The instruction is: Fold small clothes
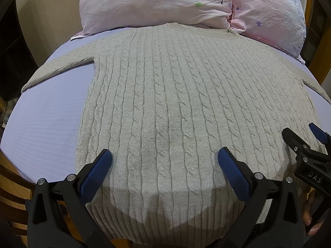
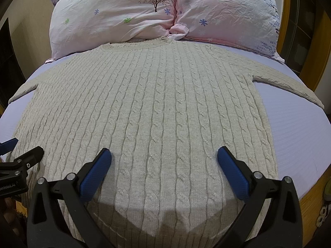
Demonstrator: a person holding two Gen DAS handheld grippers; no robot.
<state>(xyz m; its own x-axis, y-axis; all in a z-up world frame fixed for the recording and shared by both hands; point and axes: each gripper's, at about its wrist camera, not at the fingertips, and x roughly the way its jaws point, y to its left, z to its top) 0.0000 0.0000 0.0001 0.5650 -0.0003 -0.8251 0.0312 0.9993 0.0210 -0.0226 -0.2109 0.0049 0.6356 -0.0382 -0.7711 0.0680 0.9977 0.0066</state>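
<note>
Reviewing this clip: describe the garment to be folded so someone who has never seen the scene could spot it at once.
On the bed with the lilac sheet, below two pink flowered pillows, a sweater lies flat, sleeves spread, collar toward the pillows. It is the only knitted thing there: pale grey-beige with cable ribs.

This is a bedroom in a home. A bed with a lilac sheet (image 2: 300,128) fills both views, and two pink pillows (image 2: 115,14) (printed with small flowers and a tree) lie at its far end. A wooden bed frame (image 2: 308,202) shows at the edges.
</note>
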